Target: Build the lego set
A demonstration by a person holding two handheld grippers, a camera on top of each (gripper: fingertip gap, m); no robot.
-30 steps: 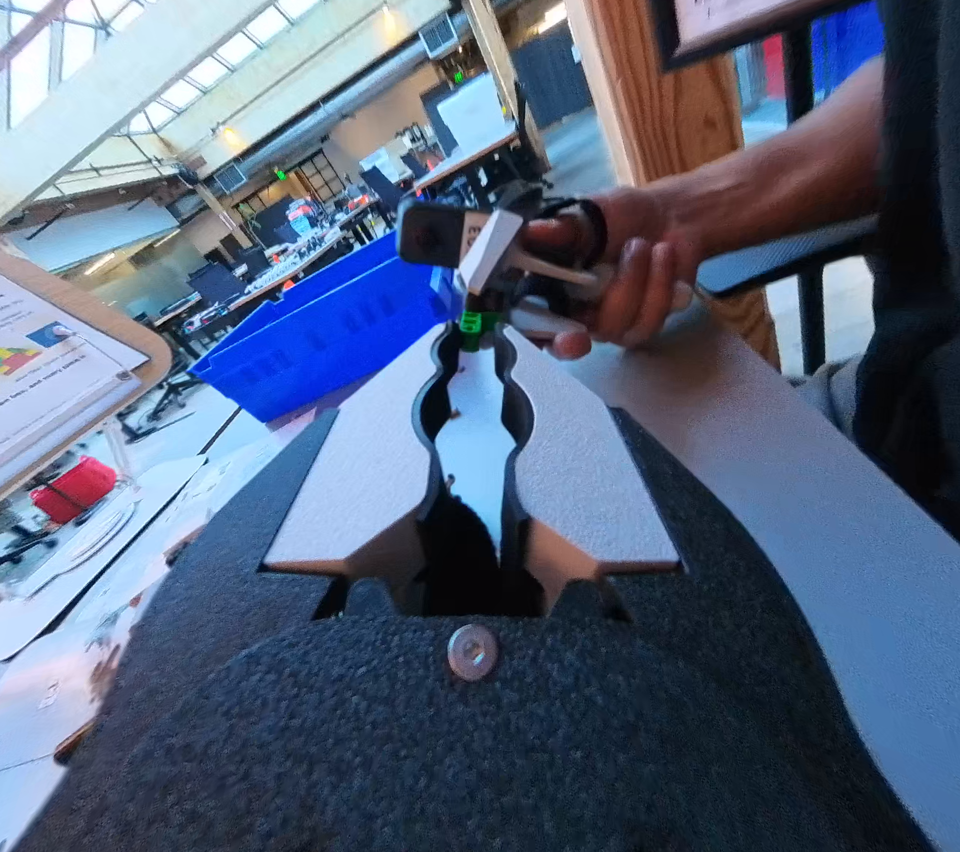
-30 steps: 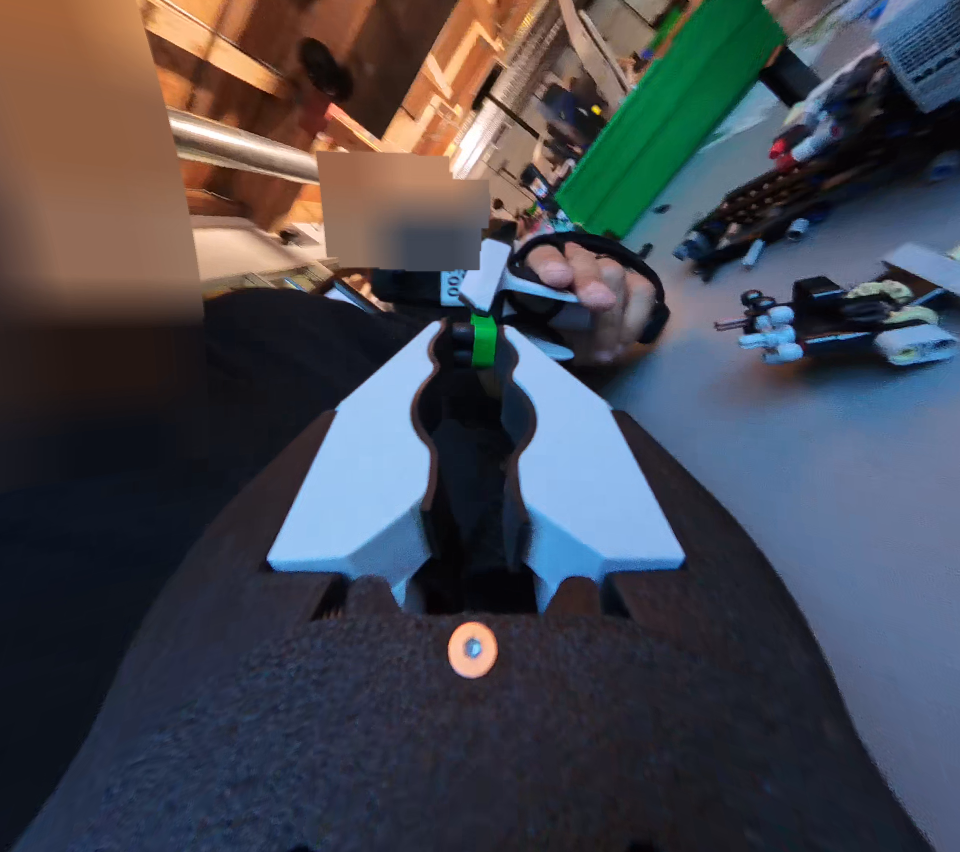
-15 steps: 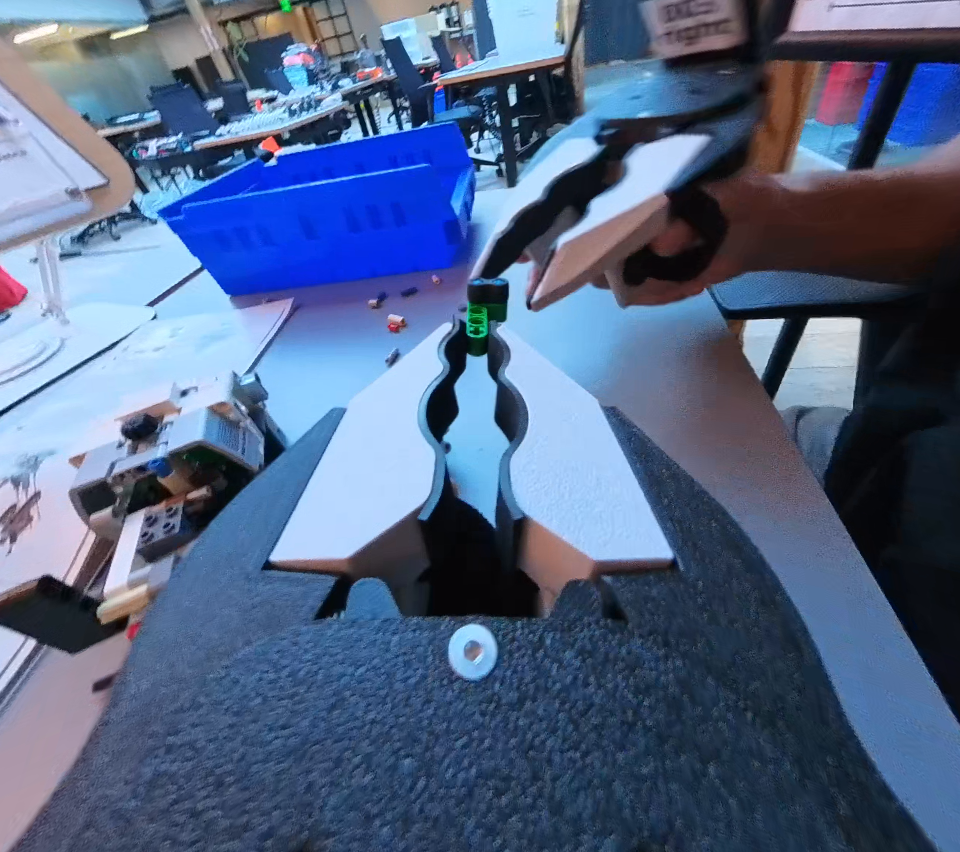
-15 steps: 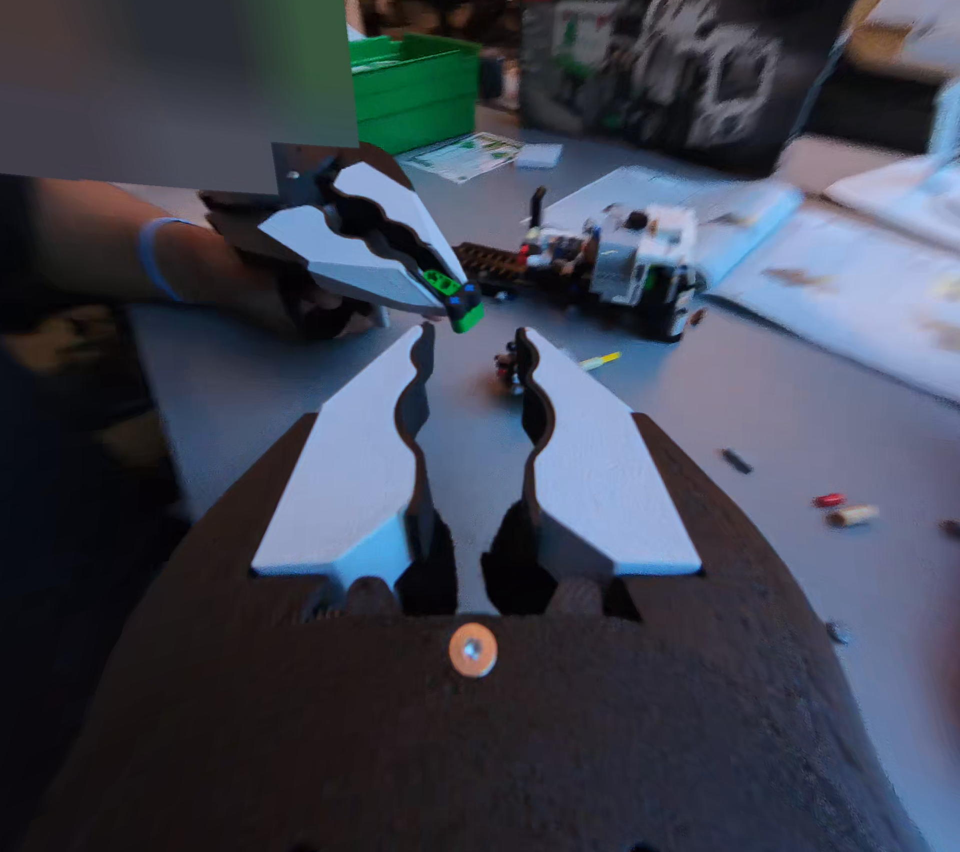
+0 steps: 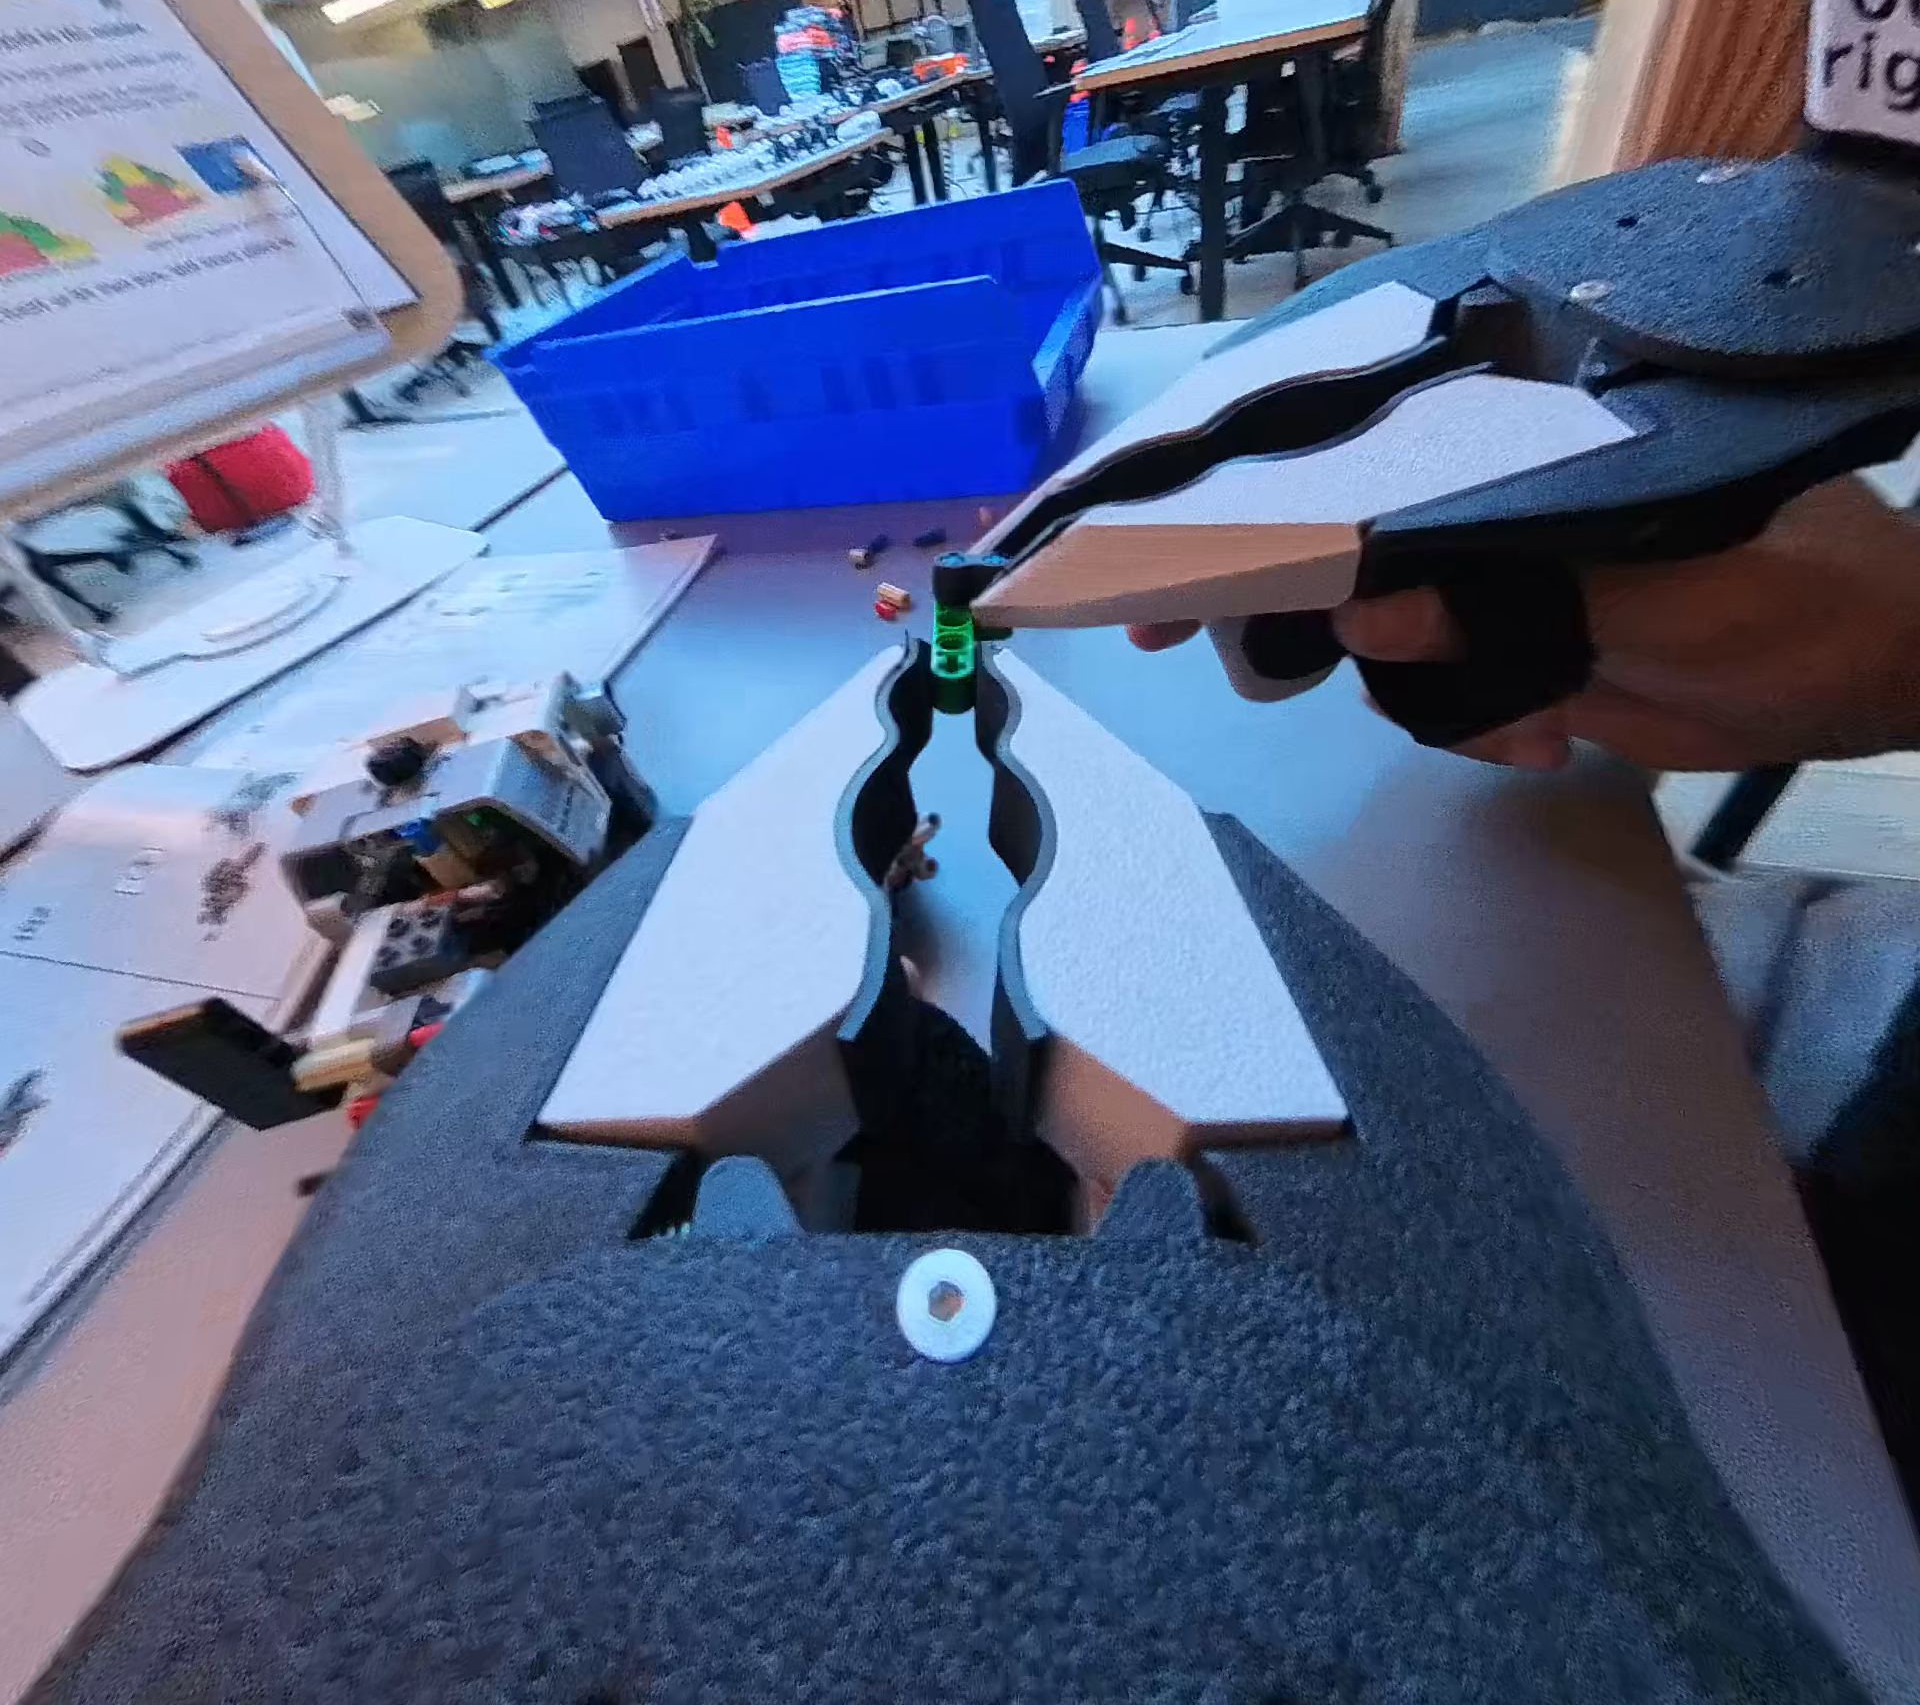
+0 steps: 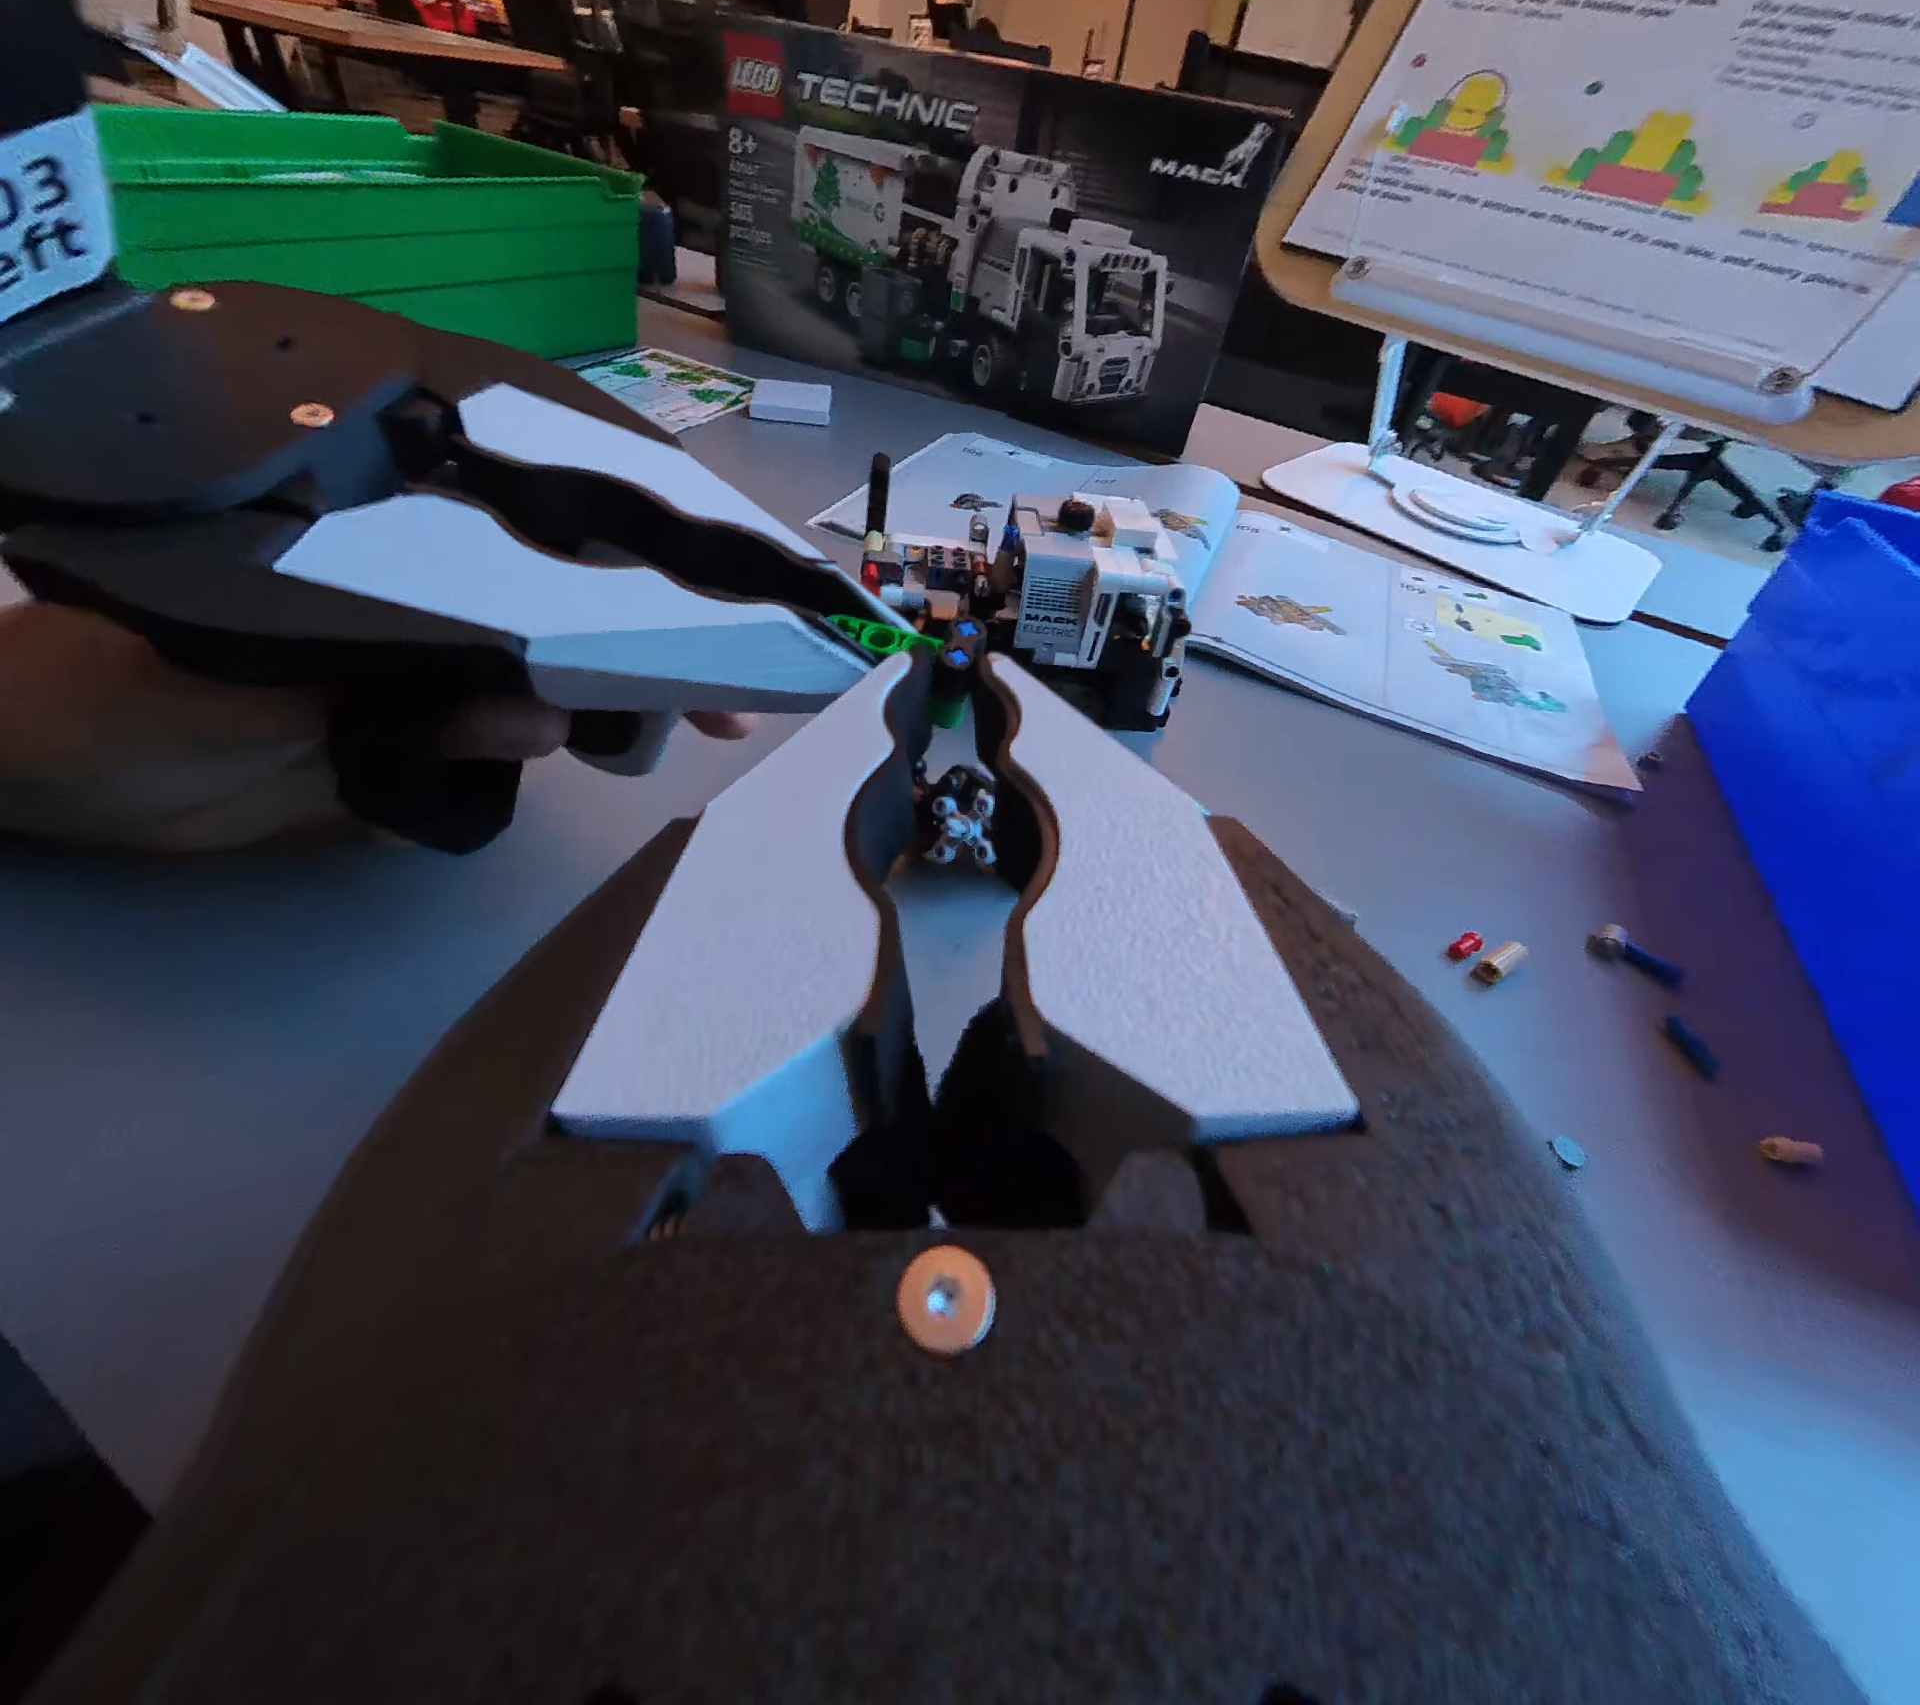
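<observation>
My left gripper [image 5: 951, 668] is shut on a small green beam [image 5: 952, 658], held upright above the grey table [image 5: 1403, 876]. My right gripper [image 5: 979, 587] comes in from the right and is closed on a black piece [image 5: 956, 569] at the beam's top end. In the right wrist view my right gripper [image 6: 951, 668] pinches that black piece with a blue pin [image 6: 961, 647], and the left gripper [image 6: 883, 639] reaches in from the left with the green beam [image 6: 878, 635]. The part-built white truck [image 6: 1081, 595] stands behind; it also shows at the left of the left wrist view [image 5: 457, 834].
A small black-and-white assembly [image 6: 961, 814] lies on the table under my right fingers. A blue bin [image 5: 810, 388] with loose small pieces [image 6: 1496, 964] is at the right, with a green bin [image 6: 364, 221], the set's box [image 6: 987, 221], an open booklet [image 6: 1403, 616] and a sign stand [image 6: 1610, 97] behind. Only a small space, under 4 cm, lies between the two pairs of fingers.
Both grippers have swung down from facing the room to facing the table. The right gripper, open half a second ago, has closed on the black piece at the end of the green beam.
</observation>
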